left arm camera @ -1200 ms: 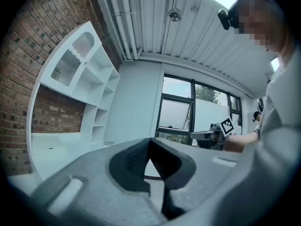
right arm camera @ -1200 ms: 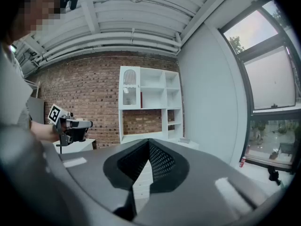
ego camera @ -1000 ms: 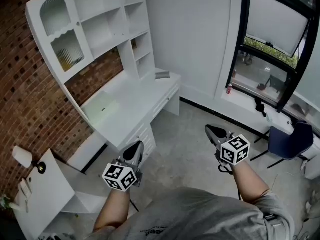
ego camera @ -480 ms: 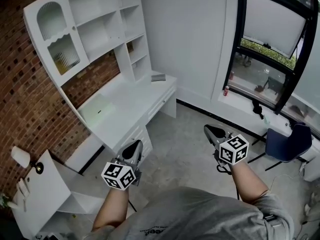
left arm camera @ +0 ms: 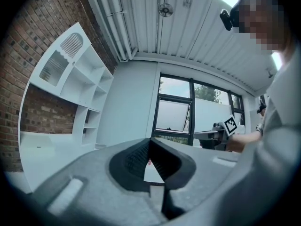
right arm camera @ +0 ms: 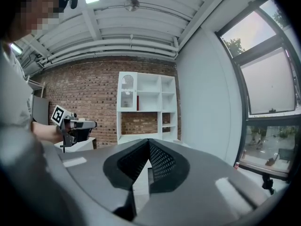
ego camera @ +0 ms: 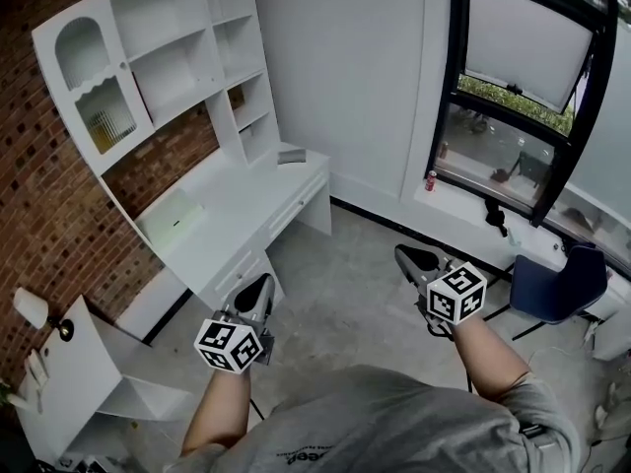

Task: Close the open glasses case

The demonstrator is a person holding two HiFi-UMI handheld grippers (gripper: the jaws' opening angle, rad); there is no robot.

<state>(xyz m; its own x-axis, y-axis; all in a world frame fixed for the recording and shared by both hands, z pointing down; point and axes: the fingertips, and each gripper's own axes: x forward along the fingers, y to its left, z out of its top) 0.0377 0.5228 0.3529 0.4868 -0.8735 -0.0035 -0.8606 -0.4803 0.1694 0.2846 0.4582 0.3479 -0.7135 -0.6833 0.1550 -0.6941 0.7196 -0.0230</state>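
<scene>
Both claws are pressed together, nothing in either. The left gripper (ego camera: 262, 286) and right gripper (ego camera: 404, 254) hang over the mottled concrete floor (ego camera: 345, 284), well apart from the white desk (ego camera: 227, 210). I judge the glasses case (ego camera: 291, 155) to be the small flat grey thing at the desk's far end, too small to confirm its lid. Risk: closed jaws meeting a hard shell on that smooth top may shove it along, not fold it shut.

To our left a desk (ego camera: 232, 215) stands against the brick wall (ego camera: 49, 215), with a shelf unit (ego camera: 168, 57) on it and a small box (ego camera: 291, 155) at its far end. Ahead, a can (ego camera: 430, 180) stands on the window sill (ego camera: 468, 203), and a chair (ego camera: 552, 284) sits to our right. Our left gripper (ego camera: 262, 286) and right gripper (ego camera: 401, 253) hang over the floor (ego camera: 345, 294), well apart.
</scene>
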